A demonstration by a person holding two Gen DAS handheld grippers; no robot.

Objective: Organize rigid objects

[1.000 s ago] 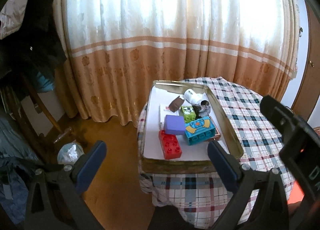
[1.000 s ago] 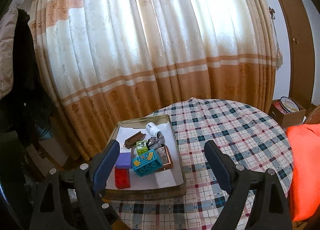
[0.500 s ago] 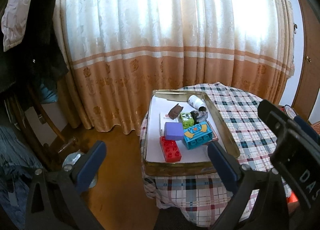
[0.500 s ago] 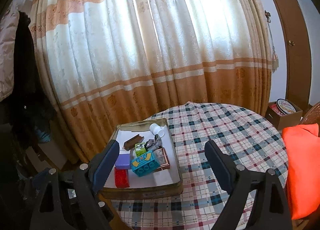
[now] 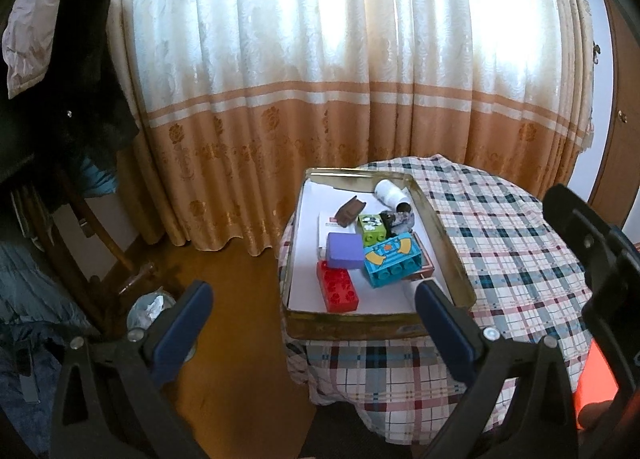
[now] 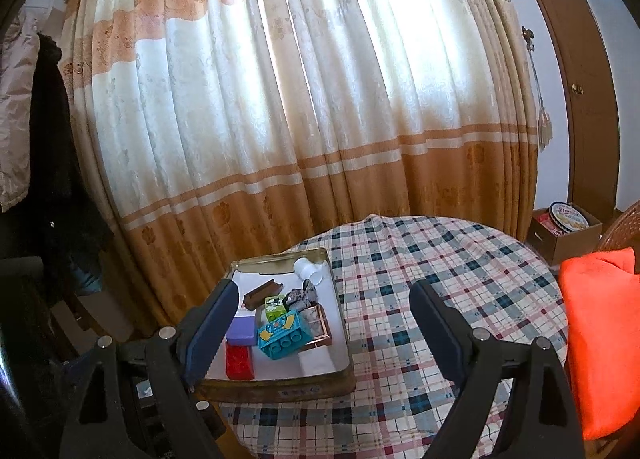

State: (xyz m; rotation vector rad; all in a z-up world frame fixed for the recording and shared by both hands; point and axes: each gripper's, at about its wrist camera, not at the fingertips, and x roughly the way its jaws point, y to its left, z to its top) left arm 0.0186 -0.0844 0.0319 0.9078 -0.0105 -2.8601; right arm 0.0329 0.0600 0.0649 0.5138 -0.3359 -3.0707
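Observation:
A gold metal tray (image 5: 380, 327) (image 6: 276, 383) sits at the left edge of a round table with a plaid cloth (image 5: 508, 259) (image 6: 436, 271). In it lie a red brick (image 5: 338, 291) (image 6: 239, 359), a purple block (image 5: 344, 250) (image 6: 241, 331), a teal brick (image 5: 394, 265) (image 6: 283, 333), a green brick (image 5: 372, 226) (image 6: 274, 307), a brown piece (image 5: 350, 211) (image 6: 260, 293) and a white bottle (image 5: 390, 193) (image 6: 308, 269). My left gripper (image 5: 312, 311) is open and empty, well back from the tray. My right gripper (image 6: 324, 323) is open and empty, also held back.
Orange and cream curtains (image 5: 340, 79) hang behind the table. A bin (image 5: 150, 307) and dark furniture stand on the wooden floor at left. An orange cushion (image 6: 600, 331) lies at the table's right. A cardboard box with a tin (image 6: 568, 223) sits on the floor beyond.
Both grippers have drawn back and up from the table, so the tray looks smaller and farther. Jaws stayed open. Nothing in the tray moved.

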